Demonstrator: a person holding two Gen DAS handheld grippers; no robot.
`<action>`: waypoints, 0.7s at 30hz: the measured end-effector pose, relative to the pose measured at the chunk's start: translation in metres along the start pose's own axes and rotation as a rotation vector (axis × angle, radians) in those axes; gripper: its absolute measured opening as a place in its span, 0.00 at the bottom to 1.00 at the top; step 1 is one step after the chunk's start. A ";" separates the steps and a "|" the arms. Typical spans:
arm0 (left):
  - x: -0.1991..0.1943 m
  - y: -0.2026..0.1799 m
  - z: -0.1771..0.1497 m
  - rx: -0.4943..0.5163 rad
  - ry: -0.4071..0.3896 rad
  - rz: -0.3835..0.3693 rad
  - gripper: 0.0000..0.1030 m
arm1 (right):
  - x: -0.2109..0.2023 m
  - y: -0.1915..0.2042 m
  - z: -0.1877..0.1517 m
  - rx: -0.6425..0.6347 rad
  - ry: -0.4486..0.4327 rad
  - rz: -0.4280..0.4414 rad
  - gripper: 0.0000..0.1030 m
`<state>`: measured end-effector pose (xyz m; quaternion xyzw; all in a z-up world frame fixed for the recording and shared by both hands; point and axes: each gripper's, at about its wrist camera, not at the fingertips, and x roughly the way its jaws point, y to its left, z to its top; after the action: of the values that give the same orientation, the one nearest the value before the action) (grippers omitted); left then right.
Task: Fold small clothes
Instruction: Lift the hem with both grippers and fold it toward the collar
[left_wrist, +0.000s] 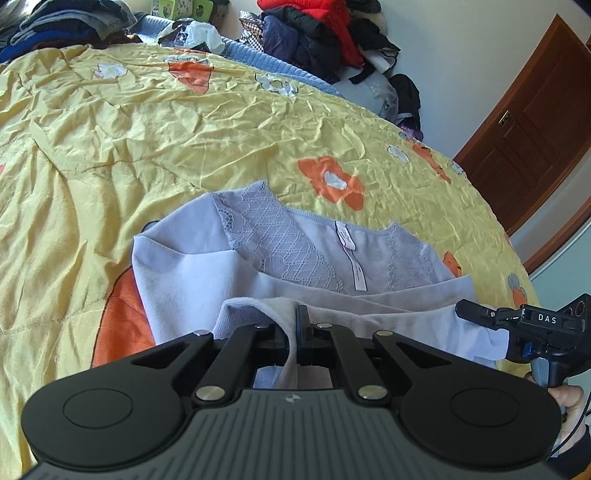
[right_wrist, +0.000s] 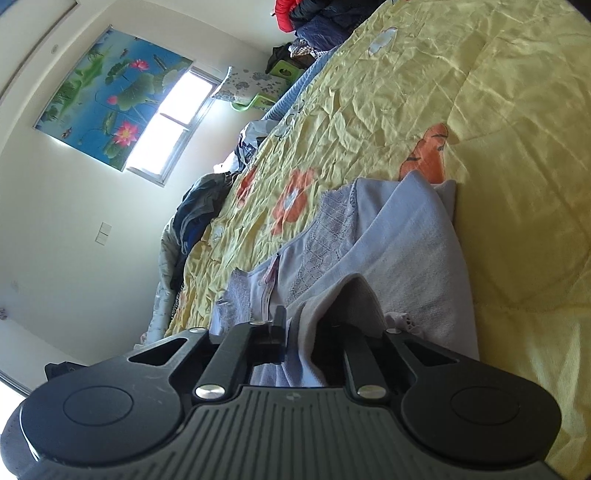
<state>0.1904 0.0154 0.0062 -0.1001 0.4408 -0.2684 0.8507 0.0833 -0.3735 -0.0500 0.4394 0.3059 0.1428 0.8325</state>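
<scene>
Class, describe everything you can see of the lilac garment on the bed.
The lilac garment is soft knit with lace panels beside the neckline and a white label inside. It lies on the yellow flowered quilt, its near edge lifted and folded towards the neckline. The left claw and the right claw are each shut on that edge.

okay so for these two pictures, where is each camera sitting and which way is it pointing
Left wrist: on the left gripper, facing across the yellow quilt toward the door; the right gripper and hand show.
Right wrist: on the right gripper, rolled sideways, facing along the quilt toward the window.
Shared: the lilac garment, pinched by both grippers, and the quilt.
</scene>
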 end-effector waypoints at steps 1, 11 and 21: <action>0.000 0.000 0.000 -0.002 0.002 -0.002 0.02 | -0.001 0.001 -0.001 -0.002 0.004 0.001 0.24; -0.010 -0.008 -0.006 0.035 0.033 0.002 0.02 | -0.009 0.027 -0.019 -0.159 0.056 -0.042 0.43; -0.018 0.008 0.012 -0.139 0.064 -0.128 0.02 | -0.014 0.024 -0.008 -0.108 0.060 0.027 0.13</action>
<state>0.1944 0.0312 0.0226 -0.1781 0.4780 -0.2941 0.8083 0.0681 -0.3618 -0.0282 0.3933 0.3167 0.1834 0.8434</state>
